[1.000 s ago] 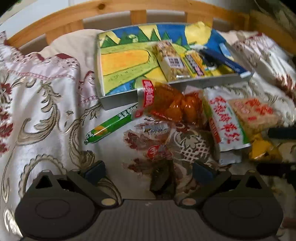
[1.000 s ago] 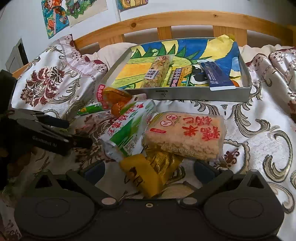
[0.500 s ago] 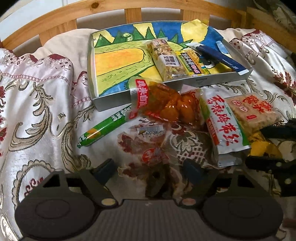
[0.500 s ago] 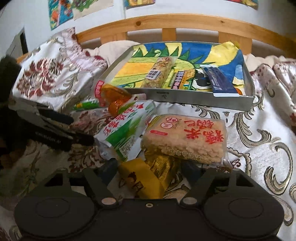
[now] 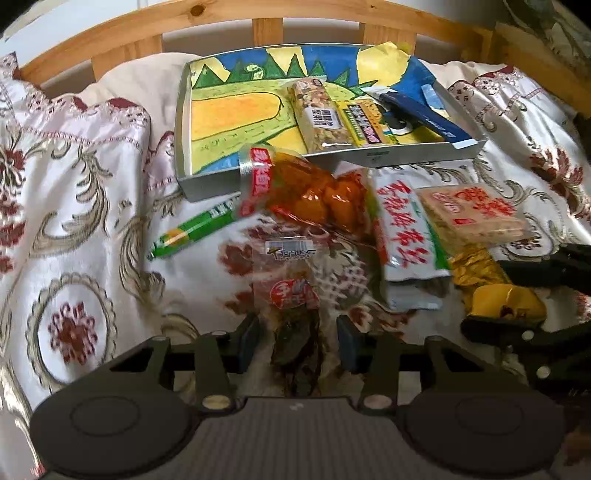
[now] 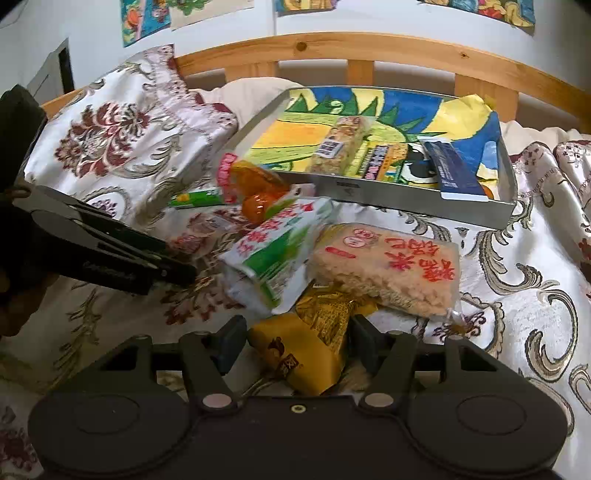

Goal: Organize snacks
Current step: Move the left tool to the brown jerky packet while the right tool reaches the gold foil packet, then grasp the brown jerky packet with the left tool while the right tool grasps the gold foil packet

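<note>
Snacks lie heaped on the floral bedspread (image 5: 85, 206) just before the grey tray (image 6: 424, 205), which holds a nut bar (image 5: 314, 114), a yellow bar (image 5: 365, 123) and a blue packet (image 5: 421, 114). Left gripper (image 5: 295, 343) brackets a clear red-labelled packet (image 5: 291, 291), right gripper (image 6: 297, 343) a yellow packet (image 6: 295, 354); fingers partly open, grip uncertain. Bare bedspread lies left.

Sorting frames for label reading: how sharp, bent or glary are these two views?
Left wrist: motion blur smears the clear packet between the left claw; headboard bows from fisheye.
Right wrist: sharper, rice cracker pack lettering legible, plastic glare mild; edges curve too.
</note>
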{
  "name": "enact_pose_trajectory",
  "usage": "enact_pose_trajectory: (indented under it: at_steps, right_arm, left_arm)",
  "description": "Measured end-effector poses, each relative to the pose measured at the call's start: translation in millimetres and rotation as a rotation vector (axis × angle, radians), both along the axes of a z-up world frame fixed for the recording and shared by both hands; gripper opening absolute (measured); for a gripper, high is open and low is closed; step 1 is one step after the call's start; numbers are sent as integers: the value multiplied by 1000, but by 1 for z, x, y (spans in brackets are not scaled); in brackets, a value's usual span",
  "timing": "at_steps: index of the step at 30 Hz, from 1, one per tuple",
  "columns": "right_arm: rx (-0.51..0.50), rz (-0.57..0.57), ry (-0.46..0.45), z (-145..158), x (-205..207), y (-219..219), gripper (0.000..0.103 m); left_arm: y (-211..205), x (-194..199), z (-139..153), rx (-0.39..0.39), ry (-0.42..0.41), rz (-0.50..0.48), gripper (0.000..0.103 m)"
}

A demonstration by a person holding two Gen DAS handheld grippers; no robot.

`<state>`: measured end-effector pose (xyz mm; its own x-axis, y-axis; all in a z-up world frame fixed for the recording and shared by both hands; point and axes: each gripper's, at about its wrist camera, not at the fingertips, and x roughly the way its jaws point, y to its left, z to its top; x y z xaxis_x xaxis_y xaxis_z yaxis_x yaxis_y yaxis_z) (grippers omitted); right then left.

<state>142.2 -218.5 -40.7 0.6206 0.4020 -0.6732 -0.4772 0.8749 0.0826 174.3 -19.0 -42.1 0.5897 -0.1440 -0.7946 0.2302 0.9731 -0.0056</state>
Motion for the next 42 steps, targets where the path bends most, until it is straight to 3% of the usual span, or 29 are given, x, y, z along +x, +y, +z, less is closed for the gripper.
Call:
enact_pose_trajectory:
  at_steps: [5,7,15,18,29,30,31,36,38,42]
  right_arm:
    - [-10,30,-5,5,-14,3,63]
    - [-14,33,-8,6,-16,4,64]
    - [22,-2,-2,3,-10,-2,79]
    - [29,-16,1,-1,-5,-2,79]
    - [-52,21,-21,-2,-13,10,59]
    - [-58,31,-22,-1,-15,11,53]
    - [-68,35,-28,0,-18,12,34]
    - [-83,48,-20,2,-21,13,35]
    - [-68,30,-6,2,-20,10,43]
    - [-33,7,29,2,-19,5,45]
  left_arm:
    - [-4,-13,2,-23,29,0,49]
    - [-8,-15,2,3,25,-5,50]
    - [-11,-12,-1,33,36,-12,54]
    - [-10,-12,-1,31,35,-8,54]
    - [-11,-16,3,32,45,8,49]
    - [-11,-16,4,28,46,13,49]
    - [-10,-17,6,24,47,16,49]
    - [-9,-20,12,15,42,26,49]
    - [-7,-21,14,8,38,29,49]
    - [-4,-22,16,-4,33,37,49]
